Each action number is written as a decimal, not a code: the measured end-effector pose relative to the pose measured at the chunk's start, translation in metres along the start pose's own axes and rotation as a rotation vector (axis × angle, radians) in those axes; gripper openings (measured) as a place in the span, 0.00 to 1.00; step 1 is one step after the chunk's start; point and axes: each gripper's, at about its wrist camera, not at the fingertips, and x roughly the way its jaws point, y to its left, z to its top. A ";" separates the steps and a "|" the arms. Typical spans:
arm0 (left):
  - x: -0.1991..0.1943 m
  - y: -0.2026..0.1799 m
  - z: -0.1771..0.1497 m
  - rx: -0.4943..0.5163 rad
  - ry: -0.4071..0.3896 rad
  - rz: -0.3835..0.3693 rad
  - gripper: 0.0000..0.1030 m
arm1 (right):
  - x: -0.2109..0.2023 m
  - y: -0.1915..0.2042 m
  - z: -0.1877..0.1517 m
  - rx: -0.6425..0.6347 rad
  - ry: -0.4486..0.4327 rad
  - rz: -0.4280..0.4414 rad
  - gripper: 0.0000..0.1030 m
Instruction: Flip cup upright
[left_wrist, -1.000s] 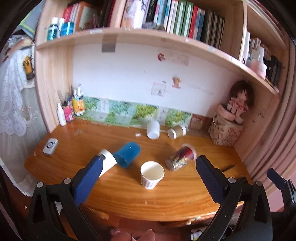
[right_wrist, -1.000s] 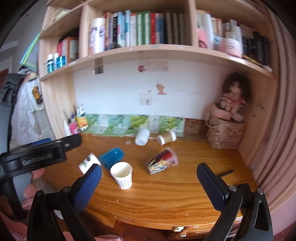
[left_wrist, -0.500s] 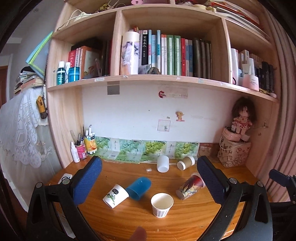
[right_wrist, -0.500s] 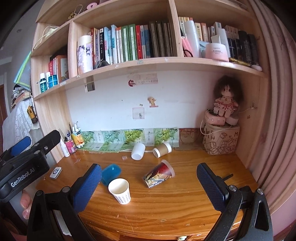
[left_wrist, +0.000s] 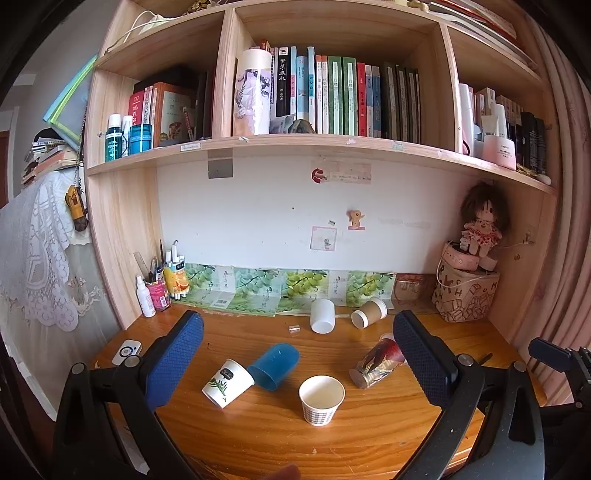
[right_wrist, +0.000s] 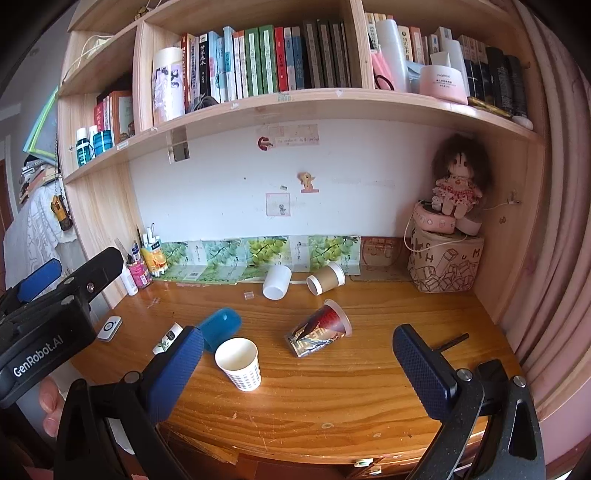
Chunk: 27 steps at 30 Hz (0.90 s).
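1. Left claw (left_wrist: 297, 363): released, blue pads spread wide, nothing between them; held above the front of the counter (left_wrist: 369, 443), well short of the cups; seen from the right wrist view as a black body at far left (right_wrist: 48, 328).
2. Right claw (right_wrist: 295, 369): released likewise, pads wide apart, empty; hovering over the near counter edge (right_wrist: 332, 406); only its tip visible at the right edge of the left view.
3. Checked paper cup (left_wrist: 321, 395) (right_wrist: 238, 363): upright, mouth up, near the counter front; apart from every other cup.
4. Blue cup (left_wrist: 275, 365) (right_wrist: 219, 328): lying on its side, mouth toward the front; touching or just beside the white leaf-print cup (left_wrist: 228, 383) (right_wrist: 166, 341), also on its side, partly hidden behind the left pad of the right claw in the right view.
5. Red patterned cup (left_wrist: 376, 363) (right_wrist: 319, 332): on its side, base toward the front, mouth toward the back right; right of the checked cup, well apart from it.
6. White cup (left_wrist: 322, 315) (right_wrist: 276, 282) and brown sleeved cup (left_wrist: 368, 313) (right_wrist: 325, 278): both on their sides near the back wall, close to each other, not touching so far as can be told.
7. Back left corner: pen pot (left_wrist: 157, 291) and white spray bottle (left_wrist: 144, 297); small white device (left_wrist: 126, 351) near the left counter edge.
8. Back right corner: doll (right_wrist: 458, 177) seated on a pink round box atop a printed basket (right_wrist: 445, 266); books (right_wrist: 258, 62) lined on the shelf above.
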 end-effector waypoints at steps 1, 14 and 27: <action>0.001 0.000 0.000 0.001 0.004 -0.003 1.00 | 0.002 0.000 -0.001 0.003 0.007 0.000 1.00; 0.005 -0.003 0.001 0.014 0.002 -0.002 1.00 | 0.004 0.000 0.001 0.008 -0.002 0.020 1.00; 0.003 -0.002 -0.001 0.018 0.006 -0.004 1.00 | 0.002 0.000 0.000 0.026 0.000 0.023 1.00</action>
